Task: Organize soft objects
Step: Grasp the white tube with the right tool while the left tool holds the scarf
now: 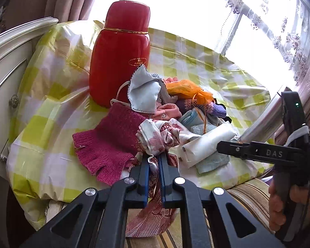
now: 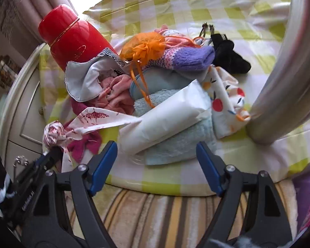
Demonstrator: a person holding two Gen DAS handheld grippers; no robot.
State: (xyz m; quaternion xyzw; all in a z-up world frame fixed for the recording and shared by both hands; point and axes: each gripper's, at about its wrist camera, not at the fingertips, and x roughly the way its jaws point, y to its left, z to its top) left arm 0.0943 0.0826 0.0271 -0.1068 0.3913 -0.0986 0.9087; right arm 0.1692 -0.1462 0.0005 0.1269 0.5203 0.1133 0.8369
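Daylight floods in from the blown-out white window (image 1: pixel 175 6) behind the glossy red metal flask (image 1: pixel 122 51) — glare there. Edges bow with fisheye distortion; focus is sharp.

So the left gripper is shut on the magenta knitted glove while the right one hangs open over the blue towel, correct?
Not quite. The left gripper is shut on the white cloth with red print, not on the magenta knitted glove, which lies beside it on the checked cover; the left wrist view shows this. The right gripper does hang open over the blue towel.
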